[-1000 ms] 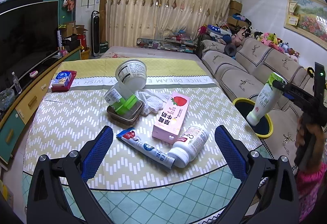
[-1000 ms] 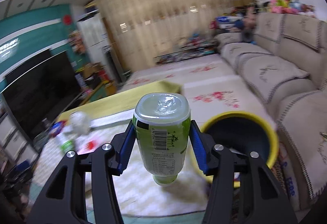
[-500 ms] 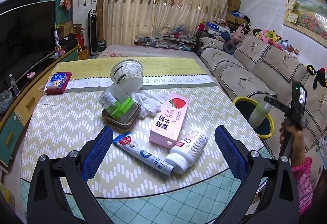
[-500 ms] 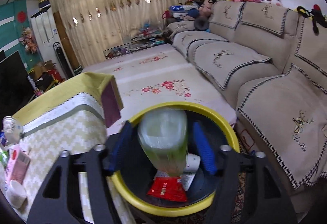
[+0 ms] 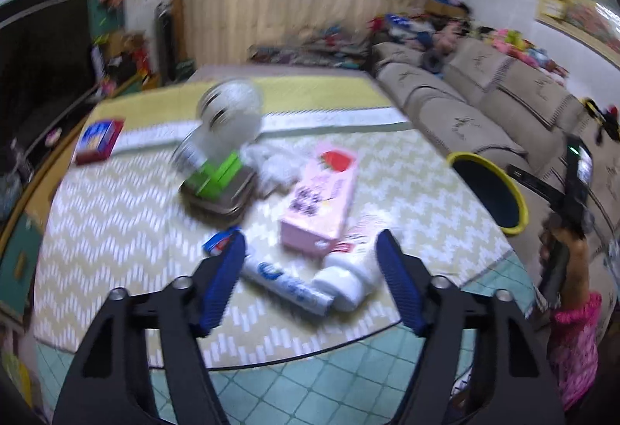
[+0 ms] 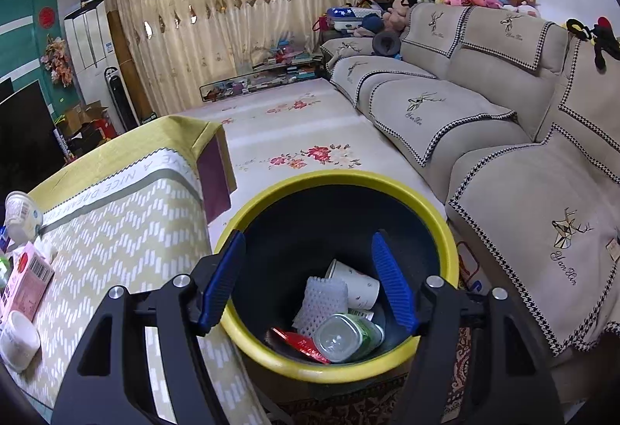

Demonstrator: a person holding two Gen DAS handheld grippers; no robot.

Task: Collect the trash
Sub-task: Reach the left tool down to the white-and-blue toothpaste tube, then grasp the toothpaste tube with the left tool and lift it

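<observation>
My right gripper [image 6: 308, 285] is open and empty just over the yellow-rimmed bin [image 6: 426, 204]. A green bottle [image 6: 348, 338] lies inside the bin with a paper cup [image 6: 356, 285], a white foam net [image 6: 321, 299] and a red wrapper [image 6: 298, 343]. My left gripper [image 5: 310, 281] hangs over the table's near edge and its jaws are closing. A toothpaste tube [image 5: 286, 281] and a white bottle [image 5: 348, 270] lie between the pads, which do not seem to touch them. Behind them is a pink strawberry carton [image 5: 319, 200]. This view is blurred.
Further back on the table [image 5: 116, 215] are a clear cup with green parts [image 5: 209, 169] on a brown tray, a white tub [image 5: 232, 111], a crumpled tissue [image 5: 271, 161] and a red-blue box [image 5: 99, 140]. The beige sofa [image 6: 523, 192] stands right of the bin.
The right gripper sank to the bin and let go of the green bottle, which now lies inside. The left gripper's jaws narrowed as it moved down toward the tube and the white bottle.
</observation>
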